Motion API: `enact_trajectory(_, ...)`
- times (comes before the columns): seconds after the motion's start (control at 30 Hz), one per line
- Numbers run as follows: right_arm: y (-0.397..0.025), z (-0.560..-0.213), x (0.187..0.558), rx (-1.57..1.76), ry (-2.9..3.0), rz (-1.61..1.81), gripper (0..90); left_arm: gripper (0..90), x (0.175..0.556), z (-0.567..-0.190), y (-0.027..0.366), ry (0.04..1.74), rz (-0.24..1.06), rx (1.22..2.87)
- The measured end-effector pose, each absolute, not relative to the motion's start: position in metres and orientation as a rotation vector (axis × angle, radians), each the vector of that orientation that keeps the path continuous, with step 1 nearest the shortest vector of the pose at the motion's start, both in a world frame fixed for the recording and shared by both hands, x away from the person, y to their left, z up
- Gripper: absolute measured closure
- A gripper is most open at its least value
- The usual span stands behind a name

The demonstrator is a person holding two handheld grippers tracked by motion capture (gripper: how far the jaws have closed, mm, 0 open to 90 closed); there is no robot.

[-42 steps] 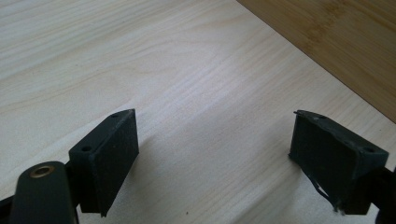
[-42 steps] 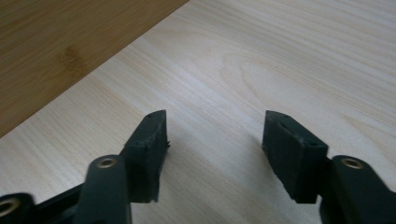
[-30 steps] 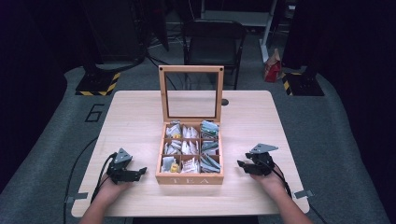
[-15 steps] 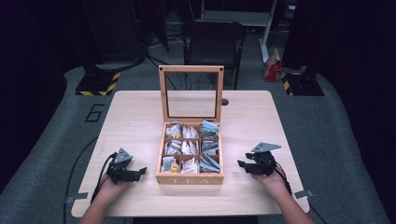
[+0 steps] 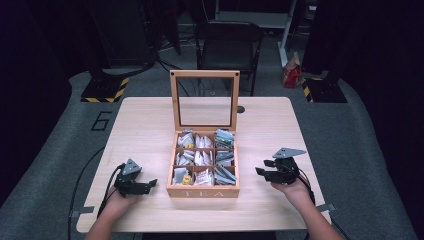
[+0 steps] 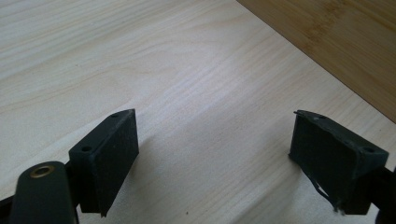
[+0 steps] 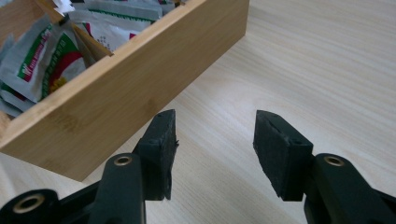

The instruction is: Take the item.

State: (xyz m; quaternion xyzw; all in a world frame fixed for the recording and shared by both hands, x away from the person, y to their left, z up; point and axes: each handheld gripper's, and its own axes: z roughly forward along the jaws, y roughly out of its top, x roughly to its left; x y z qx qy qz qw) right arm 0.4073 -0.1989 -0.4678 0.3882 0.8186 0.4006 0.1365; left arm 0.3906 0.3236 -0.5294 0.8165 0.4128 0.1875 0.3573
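Note:
A wooden tea box [image 5: 203,191] marked TEA stands in the middle of the table, its glass-paned lid [image 5: 204,100] propped upright. Its compartments hold several tea bags [image 5: 199,157]. My left gripper [image 5: 149,185] rests on the table to the left of the box, open and empty, jaws pointing at it. Its own view has the two black pads [image 6: 112,161] wide apart over bare wood, with the box wall [image 6: 336,32] at the top right. To the right of the box, my right gripper [image 5: 261,168] is open with nothing held. Its view takes in the box corner [image 7: 116,98] and the tea bags [image 7: 46,60].
The light wooden table [image 5: 145,125] has bare surface around the box. A small dark disc [image 5: 241,109] lies behind the lid. A black chair [image 5: 227,45] stands beyond the far edge. Cables trail off the near edge from both grippers.

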Motion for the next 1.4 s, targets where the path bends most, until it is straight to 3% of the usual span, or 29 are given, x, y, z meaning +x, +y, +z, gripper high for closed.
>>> enact_trajectory(0.97,-0.172,-0.423,0.4,0.979,2.443,1.22,51.0,14.9,0.391,-0.529,0.324,1.065,0.485,2.108)
enact_trajectory(1.4,-0.157,-0.415,0.401,0.918,2.486,1.253,58.7,14.9,0.391,-0.529,0.324,1.066,0.484,2.107)
